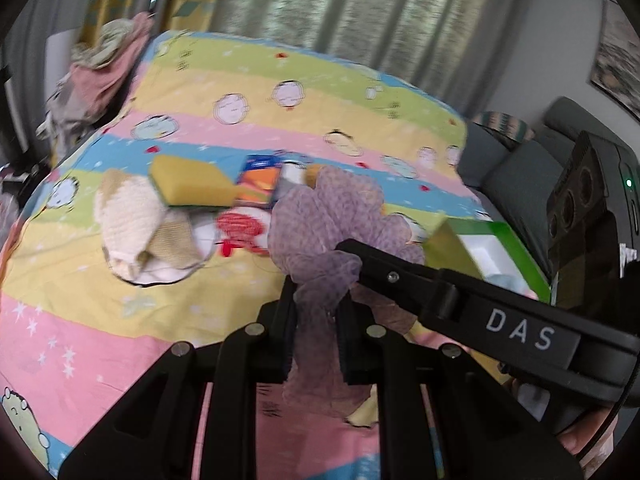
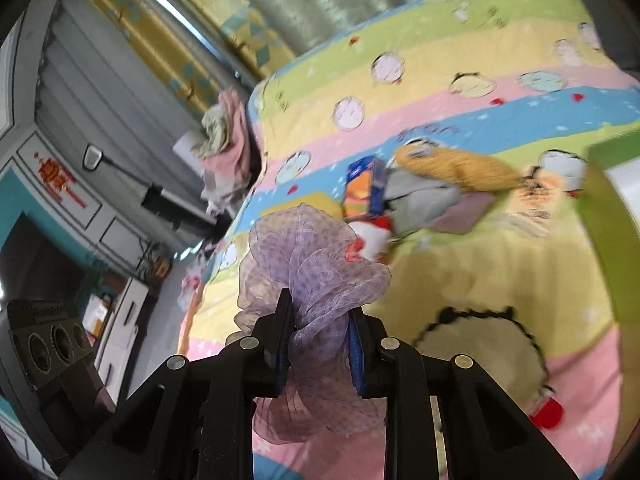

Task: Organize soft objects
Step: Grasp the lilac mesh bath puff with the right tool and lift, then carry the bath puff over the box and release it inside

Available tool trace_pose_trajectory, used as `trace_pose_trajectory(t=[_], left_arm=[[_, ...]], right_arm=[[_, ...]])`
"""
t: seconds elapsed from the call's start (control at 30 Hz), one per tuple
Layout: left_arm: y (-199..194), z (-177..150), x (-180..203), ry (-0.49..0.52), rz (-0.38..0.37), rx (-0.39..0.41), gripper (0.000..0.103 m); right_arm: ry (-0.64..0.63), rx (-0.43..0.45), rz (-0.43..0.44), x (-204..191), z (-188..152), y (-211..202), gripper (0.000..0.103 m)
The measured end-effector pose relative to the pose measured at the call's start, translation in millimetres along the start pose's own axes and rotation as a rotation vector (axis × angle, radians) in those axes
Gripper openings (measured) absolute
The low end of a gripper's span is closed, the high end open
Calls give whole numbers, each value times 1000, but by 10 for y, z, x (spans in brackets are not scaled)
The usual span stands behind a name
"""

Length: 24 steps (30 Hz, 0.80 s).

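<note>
A purple mesh scrunchie (image 1: 332, 232) is held above the striped cartoon bedsheet (image 1: 200, 320). My left gripper (image 1: 318, 320) is shut on its lower part. My right gripper (image 2: 320, 344) is shut on the same scrunchie (image 2: 312, 268); its finger reaches in from the right in the left wrist view (image 1: 380, 268). On the bed lie a yellow sponge (image 1: 192, 182), a cream knitted cloth (image 1: 136, 224), an orange-blue packet (image 1: 258, 180), a grey cloth (image 2: 420, 196) and a yellow knitted item (image 2: 460, 168).
A green box (image 1: 500, 252) stands at the bed's right side; it also shows in the right wrist view (image 2: 612, 208). Clothes (image 1: 104, 68) are piled beyond the bed's far left corner. A grey sofa (image 1: 520, 168) is to the right. Curtains hang behind.
</note>
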State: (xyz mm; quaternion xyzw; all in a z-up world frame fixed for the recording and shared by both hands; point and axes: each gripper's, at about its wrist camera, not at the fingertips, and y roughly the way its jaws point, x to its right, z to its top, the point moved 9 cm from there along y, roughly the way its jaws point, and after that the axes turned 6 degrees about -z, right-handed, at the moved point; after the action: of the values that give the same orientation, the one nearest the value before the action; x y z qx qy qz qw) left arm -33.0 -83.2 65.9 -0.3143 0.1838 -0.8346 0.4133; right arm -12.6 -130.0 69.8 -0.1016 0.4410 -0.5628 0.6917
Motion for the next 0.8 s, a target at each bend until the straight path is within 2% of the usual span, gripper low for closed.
trace_pose_trajectory(t=[0.23, 0.4, 0.53, 0.8], left_arm=[[104, 95, 495, 98, 1, 14, 13], [237, 202, 901, 146, -63, 11, 13], [379, 244, 1345, 229, -117, 13, 13], [713, 175, 2040, 361, -177, -32, 15]], right_arm=[[33, 95, -24, 327, 129, -459, 26], [55, 170, -67, 601, 282, -795, 26], [99, 245, -113, 903, 387, -1115, 26], [224, 364, -175, 1533, 487, -1619, 26]])
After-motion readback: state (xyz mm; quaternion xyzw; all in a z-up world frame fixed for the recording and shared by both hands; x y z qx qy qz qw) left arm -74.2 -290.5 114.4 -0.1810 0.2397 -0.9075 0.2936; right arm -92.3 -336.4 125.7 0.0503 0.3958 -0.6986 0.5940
